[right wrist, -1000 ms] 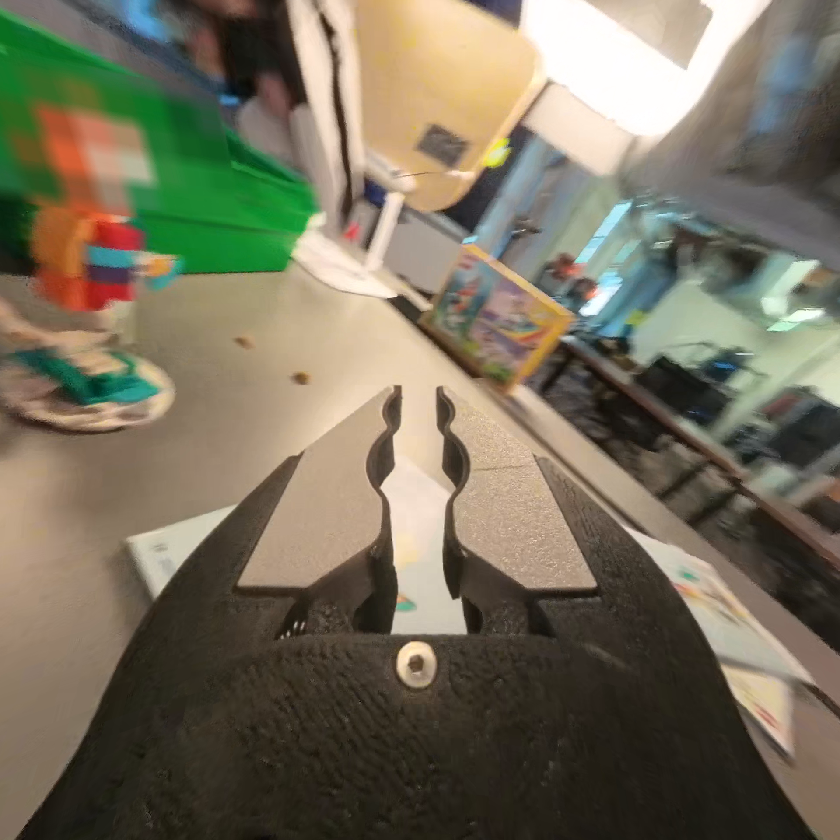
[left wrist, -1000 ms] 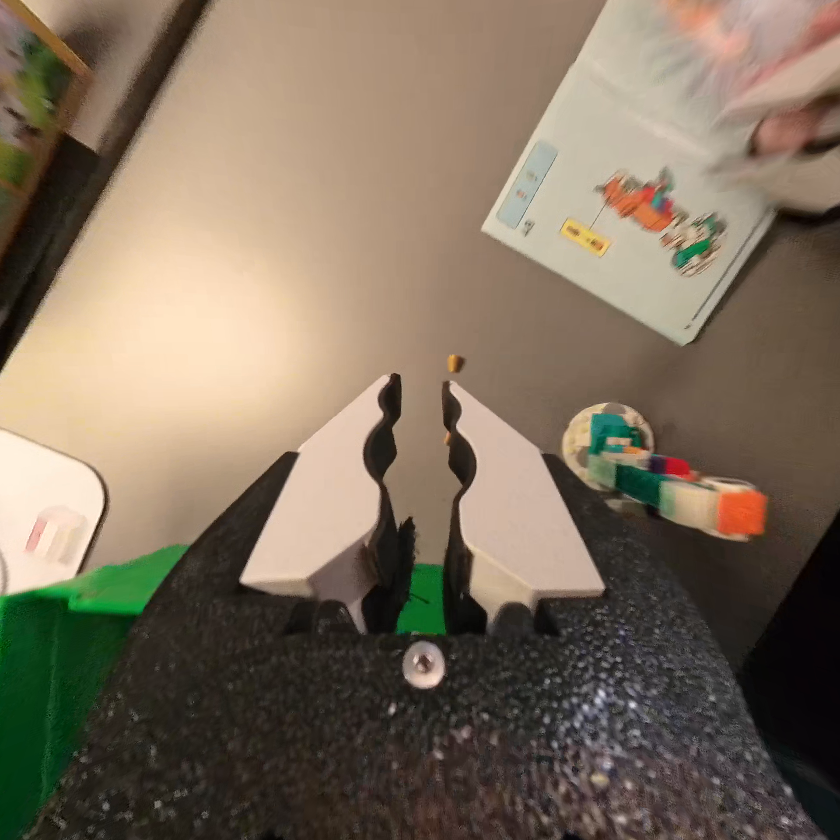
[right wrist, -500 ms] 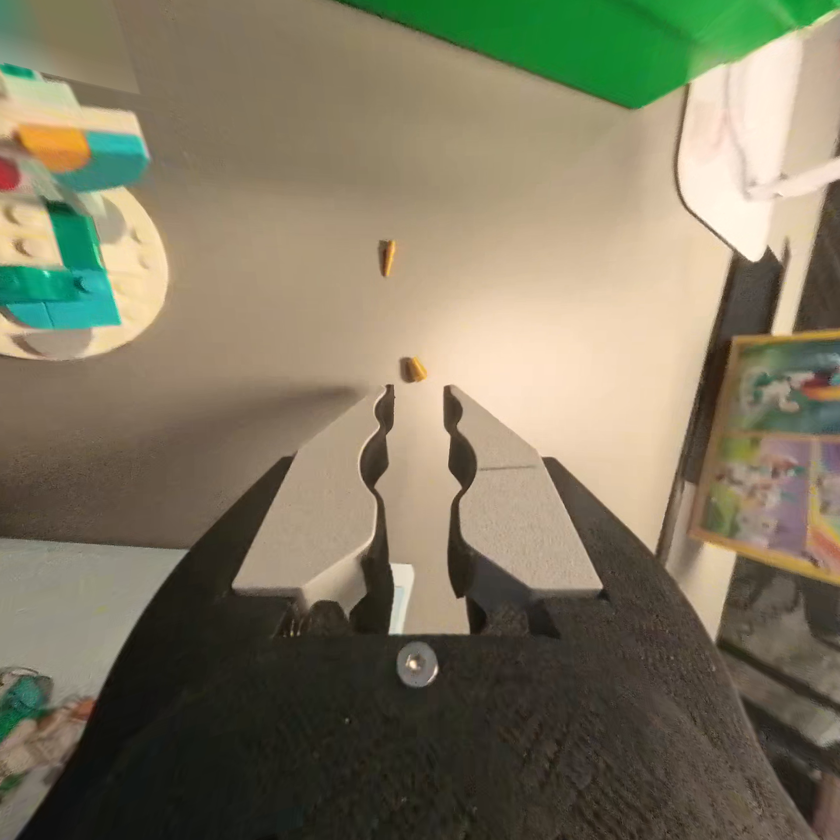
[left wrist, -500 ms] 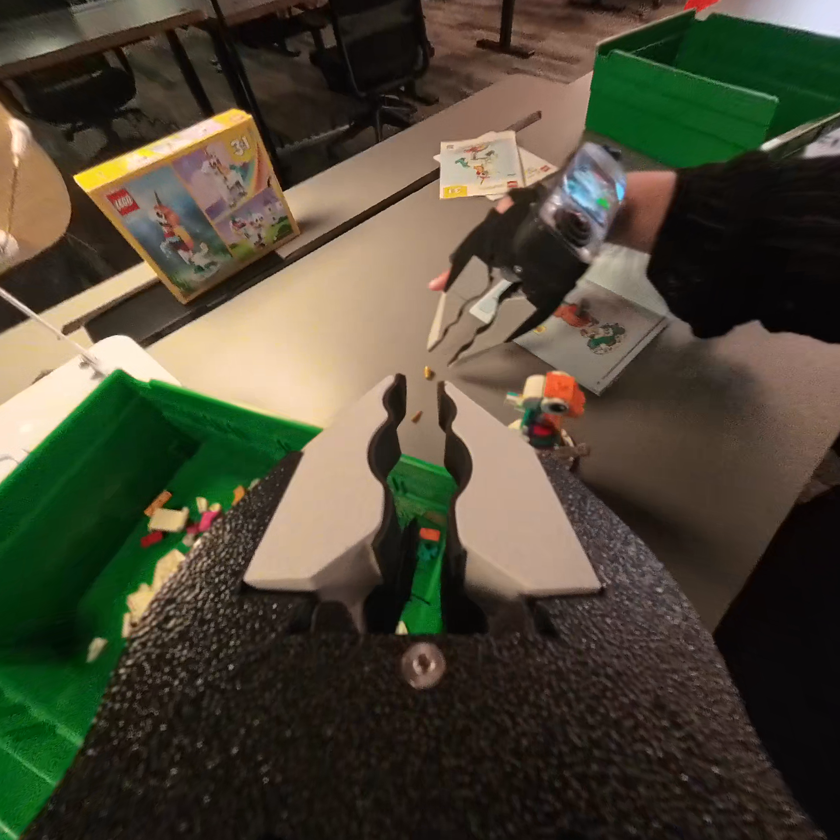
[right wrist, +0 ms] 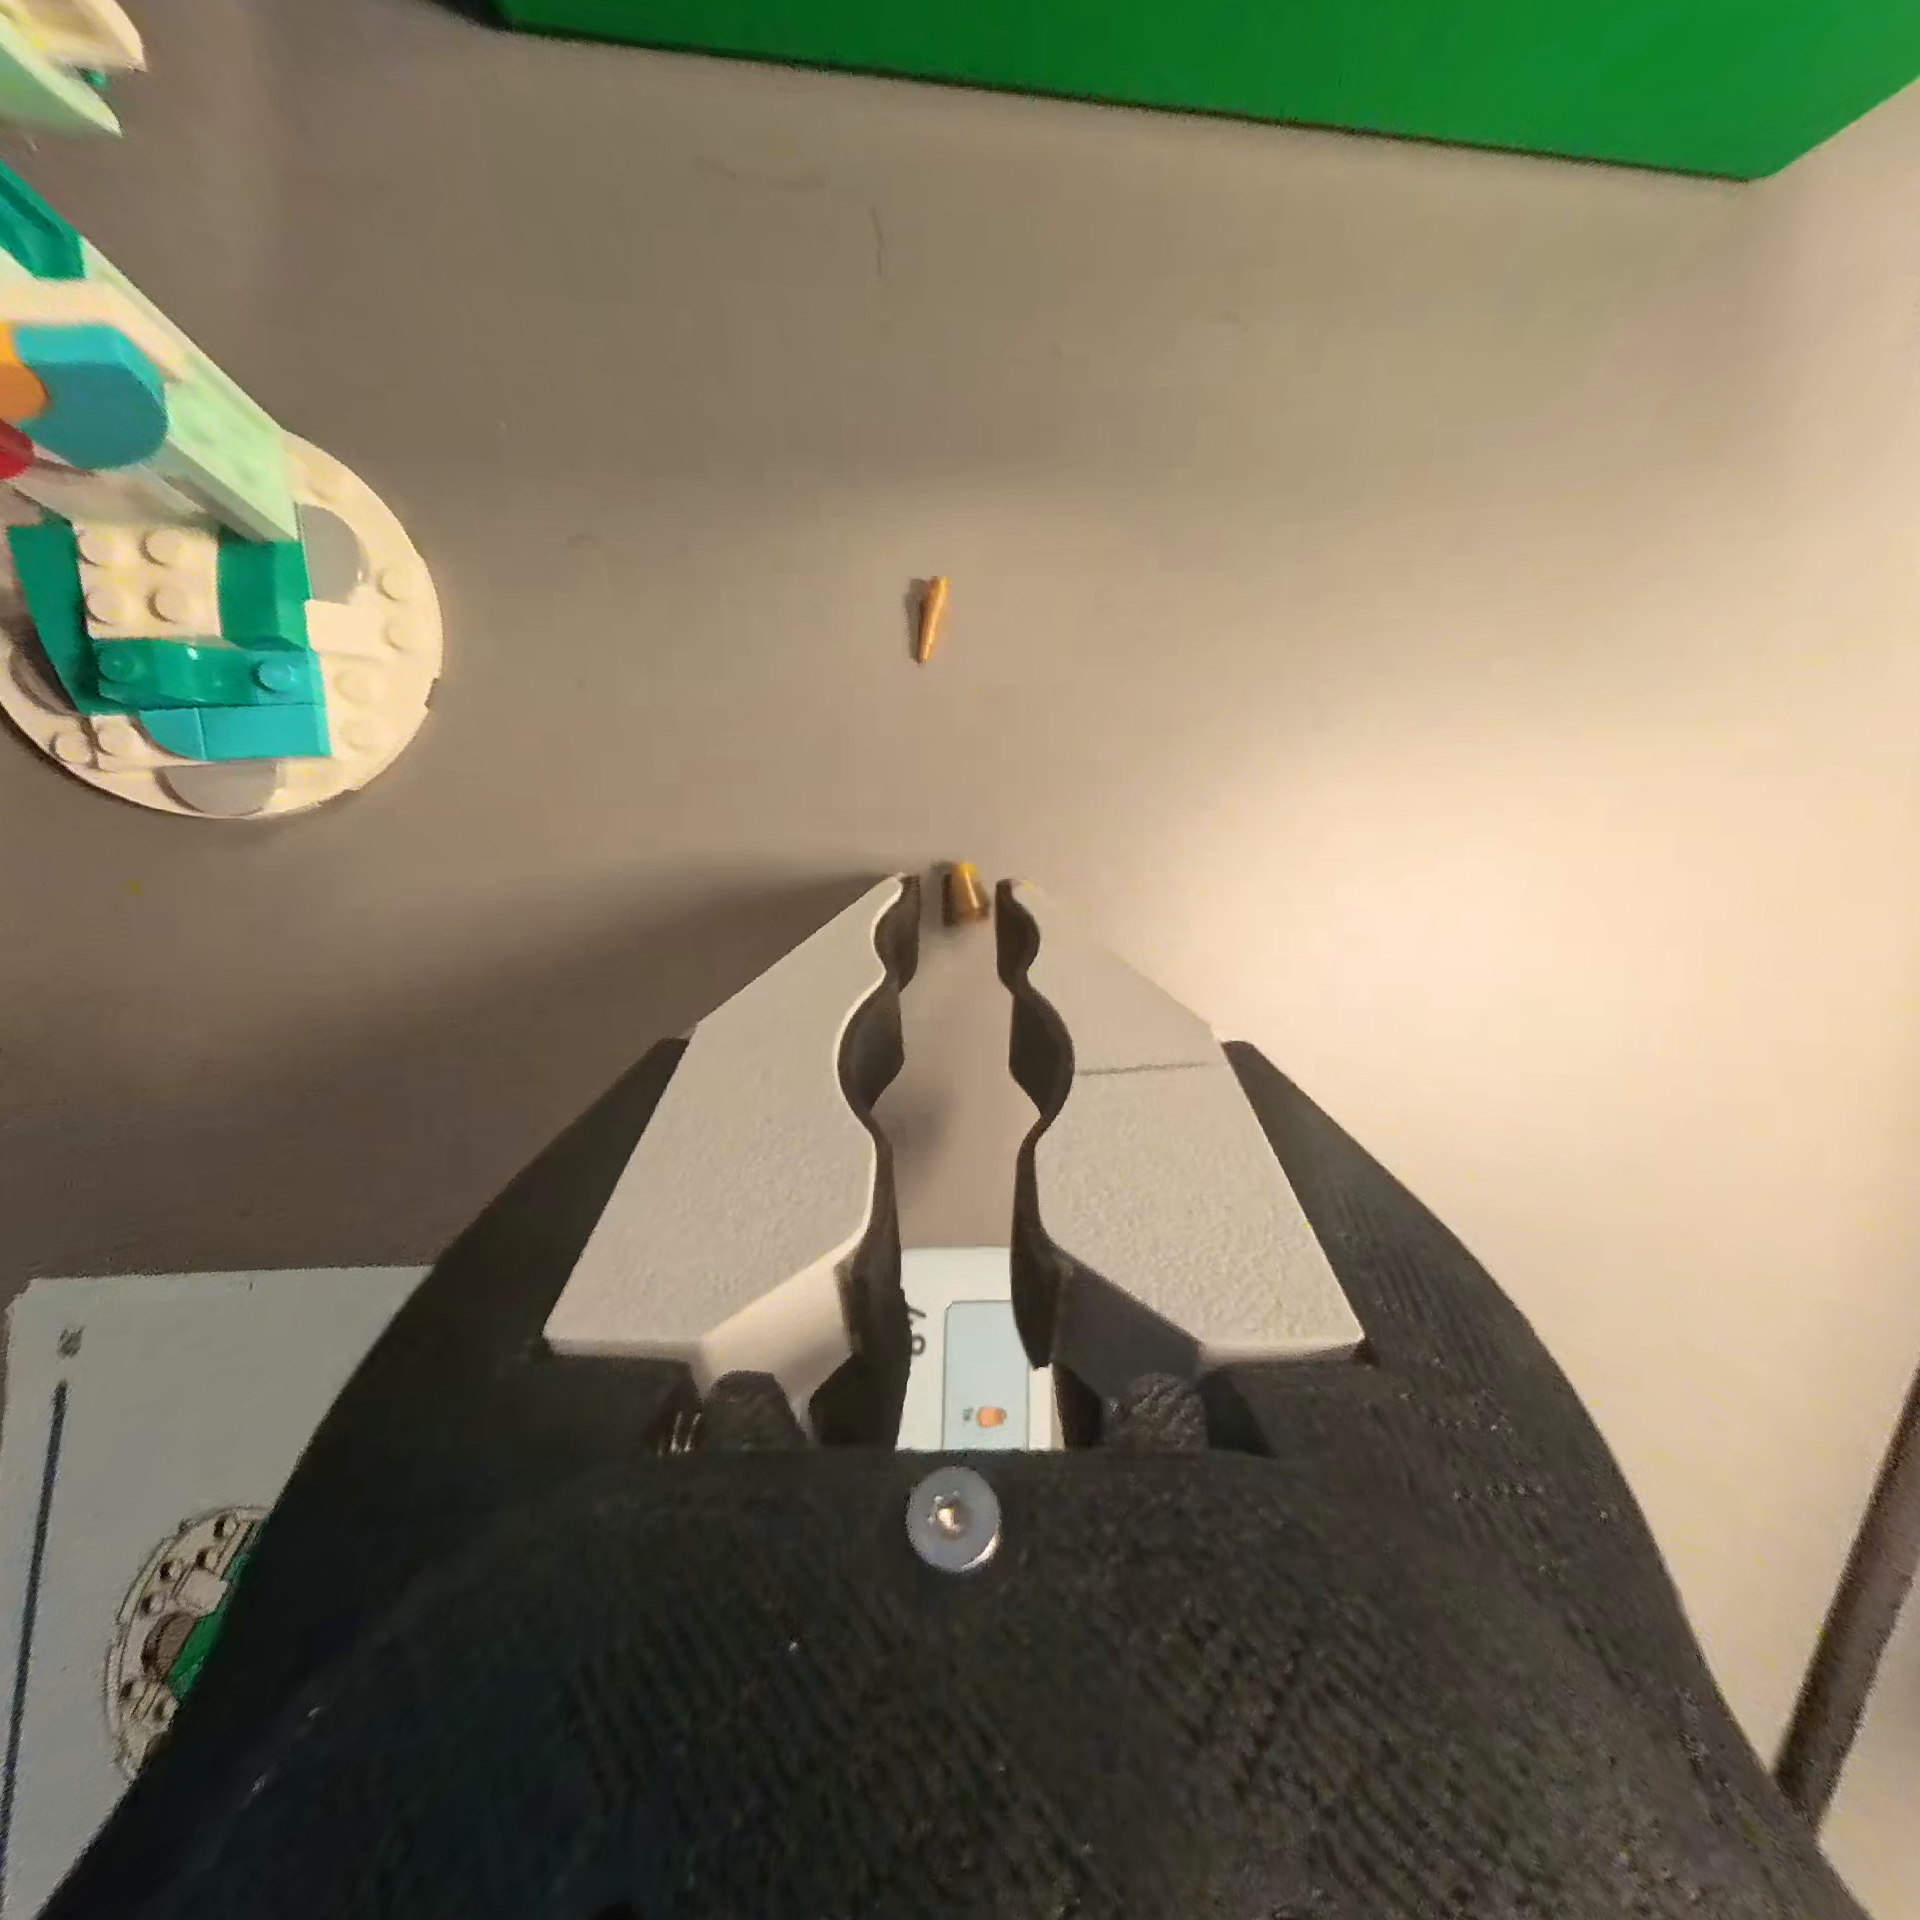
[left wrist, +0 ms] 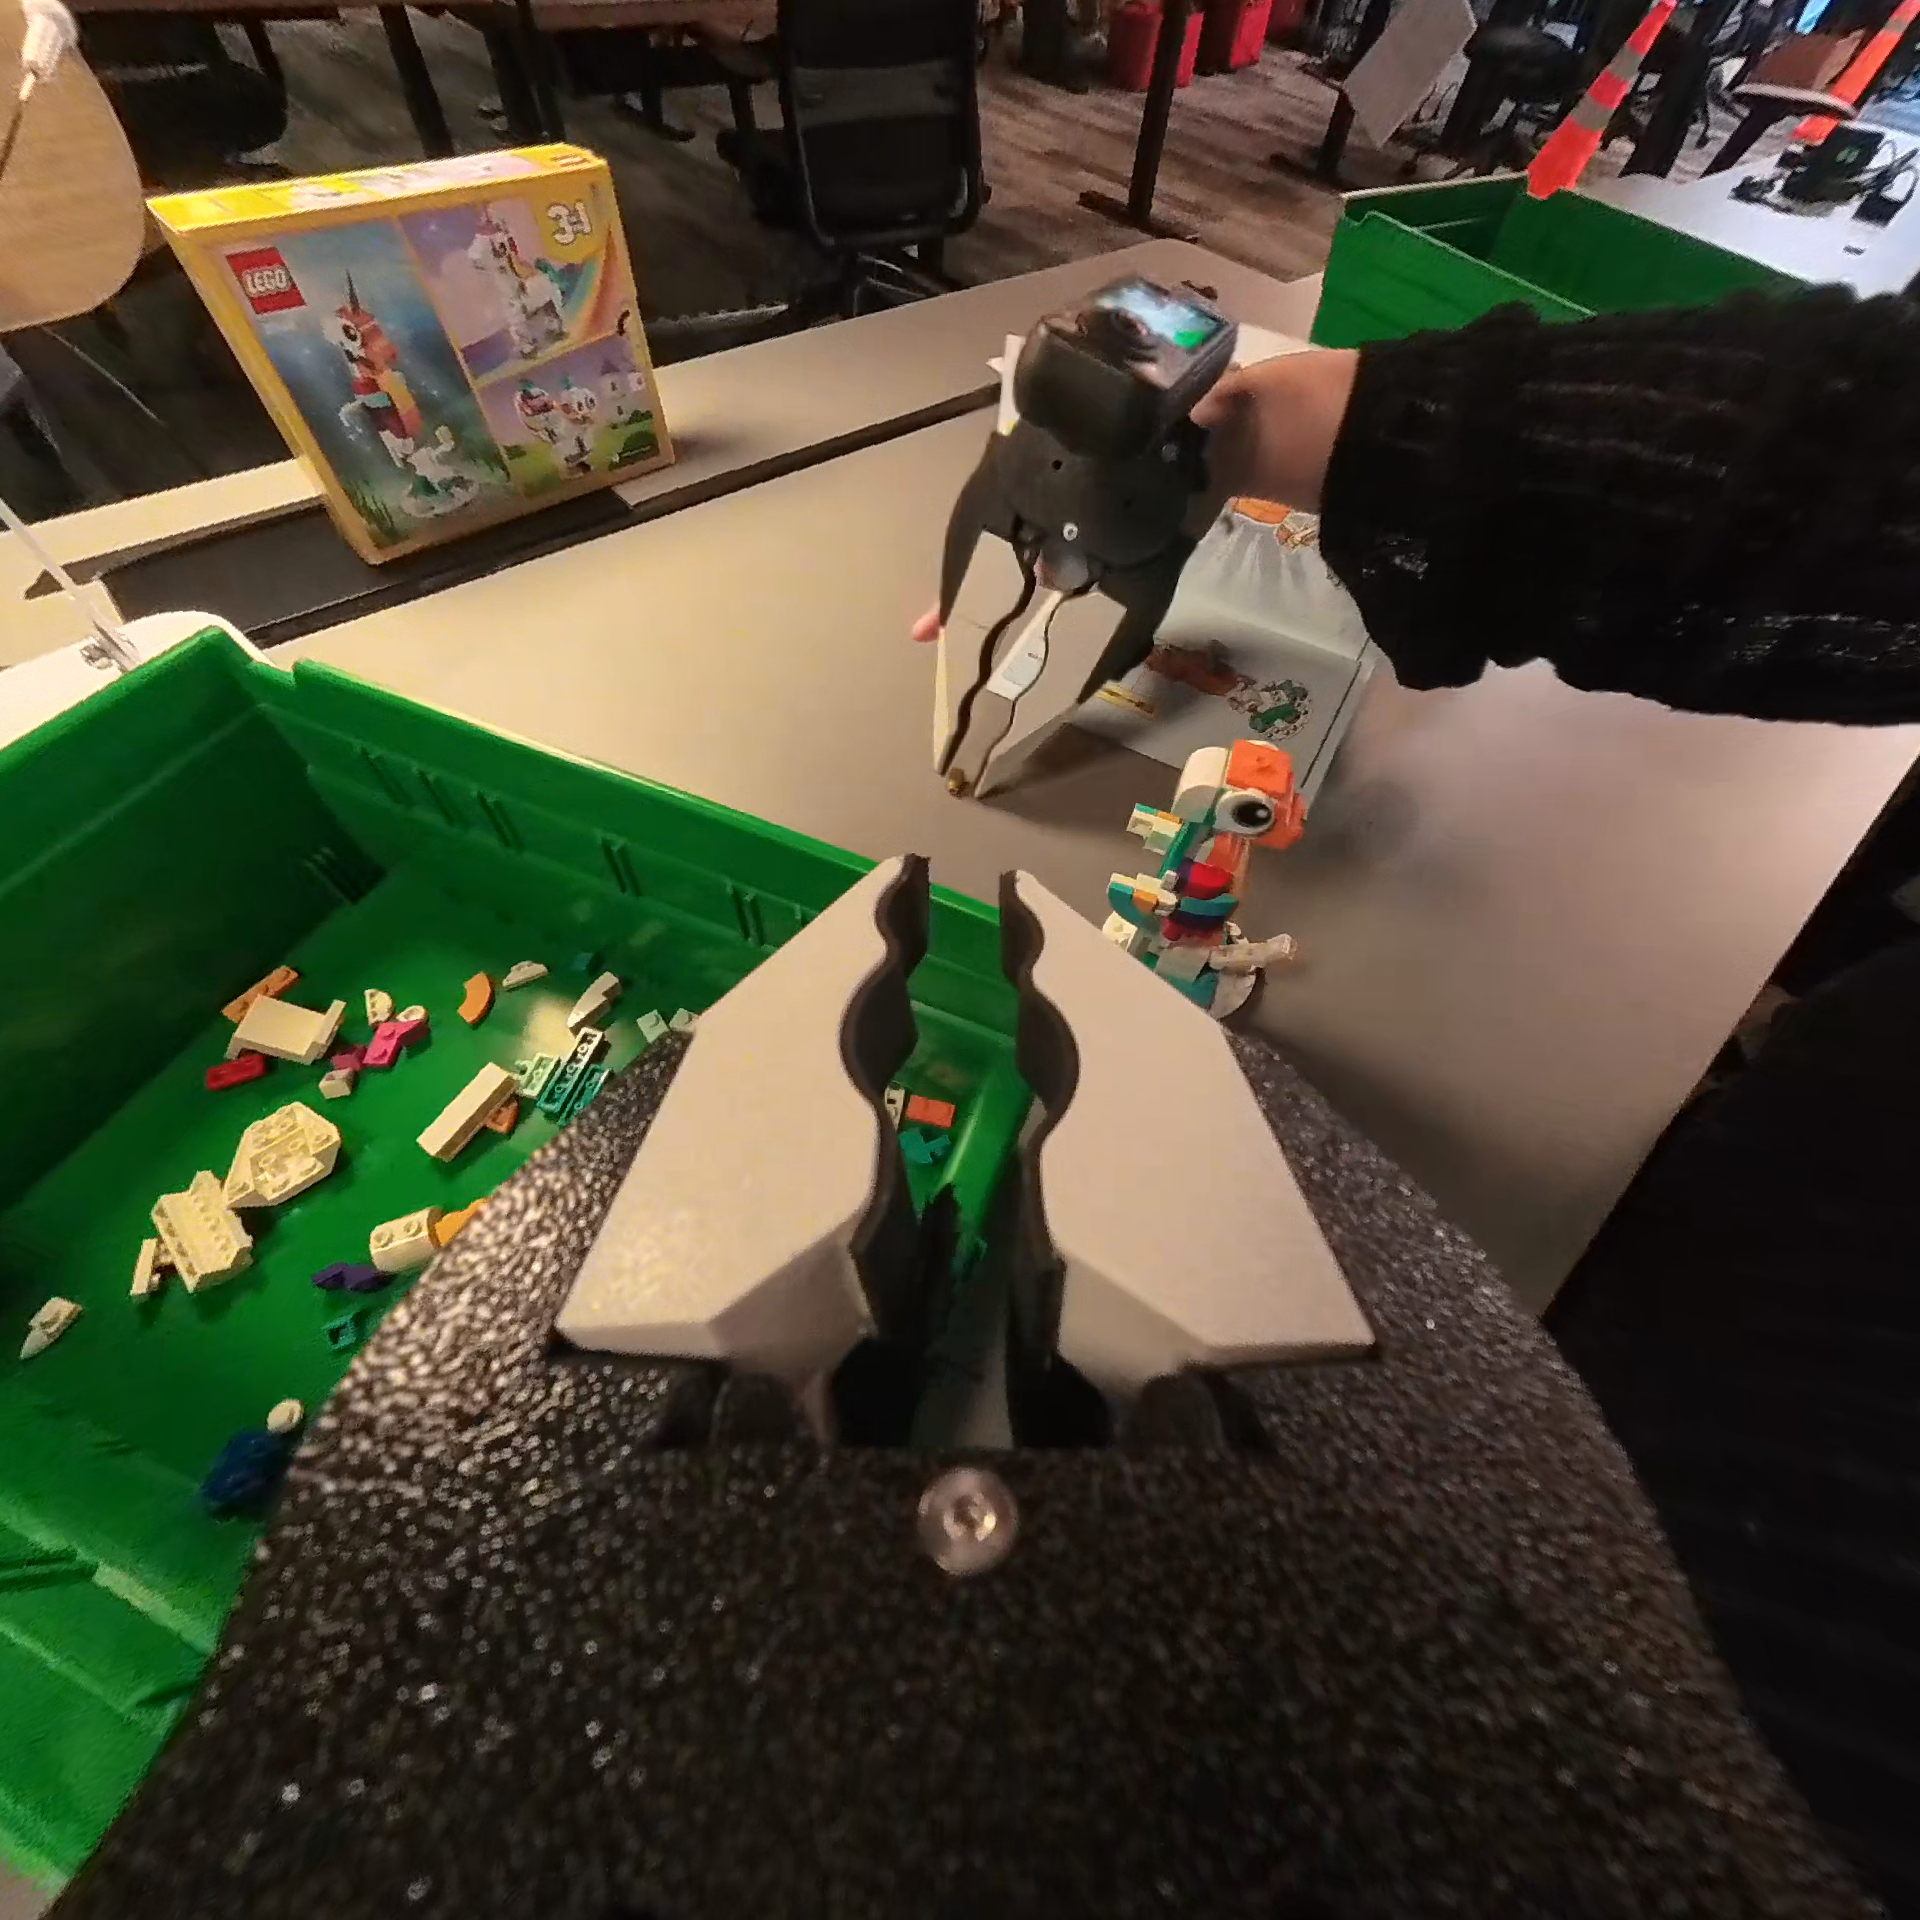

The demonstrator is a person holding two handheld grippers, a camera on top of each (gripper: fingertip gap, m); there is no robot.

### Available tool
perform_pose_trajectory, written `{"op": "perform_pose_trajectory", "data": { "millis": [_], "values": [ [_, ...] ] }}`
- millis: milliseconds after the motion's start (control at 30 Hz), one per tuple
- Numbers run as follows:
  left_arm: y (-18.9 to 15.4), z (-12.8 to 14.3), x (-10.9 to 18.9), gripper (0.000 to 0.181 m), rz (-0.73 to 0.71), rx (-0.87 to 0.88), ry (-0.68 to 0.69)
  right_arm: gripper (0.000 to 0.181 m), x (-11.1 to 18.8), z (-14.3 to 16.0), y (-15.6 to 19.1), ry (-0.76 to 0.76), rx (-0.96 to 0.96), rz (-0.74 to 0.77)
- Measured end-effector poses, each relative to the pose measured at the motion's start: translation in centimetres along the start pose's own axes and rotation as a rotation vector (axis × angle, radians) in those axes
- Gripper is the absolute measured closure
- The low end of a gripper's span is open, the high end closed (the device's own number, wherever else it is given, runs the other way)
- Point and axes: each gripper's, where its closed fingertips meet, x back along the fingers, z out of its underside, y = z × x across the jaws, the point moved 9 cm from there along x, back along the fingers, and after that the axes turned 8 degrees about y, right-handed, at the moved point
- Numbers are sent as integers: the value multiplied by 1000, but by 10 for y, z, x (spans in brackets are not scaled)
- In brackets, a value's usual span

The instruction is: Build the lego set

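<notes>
The lego model (left wrist: 1205,873), a bird-like figure with an orange head on a round white base, stands on the grey table; its base also shows in the right wrist view (right wrist: 208,623). My right gripper (right wrist: 956,888) is open, tips down on the table either side of a small gold piece (right wrist: 964,891). It also shows in the left wrist view (left wrist: 966,784). A second gold cone piece (right wrist: 932,618) lies farther ahead. My left gripper (left wrist: 961,878) is open and empty above the green bin (left wrist: 312,727) holding several loose bricks.
The instruction booklet (left wrist: 1247,665) lies under the right gripper; it also shows in the right wrist view (right wrist: 208,1403). A yellow lego box (left wrist: 416,343) stands at the table's far edge. Another green bin (left wrist: 1507,260) sits at the far right. A person's black sleeve (left wrist: 1610,499) reaches in from the right. Some 25 cm of space lies between my two pairs of fingers.
My right gripper has come down to the table and its tips now straddle the nearer gold piece. My left gripper has lifted and pulled back over the green bin.
</notes>
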Motion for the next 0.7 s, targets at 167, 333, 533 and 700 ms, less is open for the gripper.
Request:
{"op": "perform_pose_trajectory", "data": {
  "millis": [167, 333, 533, 700],
  "values": [
    [0, -9, -9, 170, 20, -31, 11, 176, -1, 3, 4, -37, -26, 27],
    [-4, -23, -22, 169, 35, -78, 35, 176, 2, 10, 8, -56, -62, 80],
    [-10, -44, -50, 169, 45, -226, 171, 176, 43, 57, 21, -187, -217, 255],
    [-11, -67, -99, 172, 108, -415, 454, 177, 92, 114, 41, -311, -441, 464]
  ]
}}
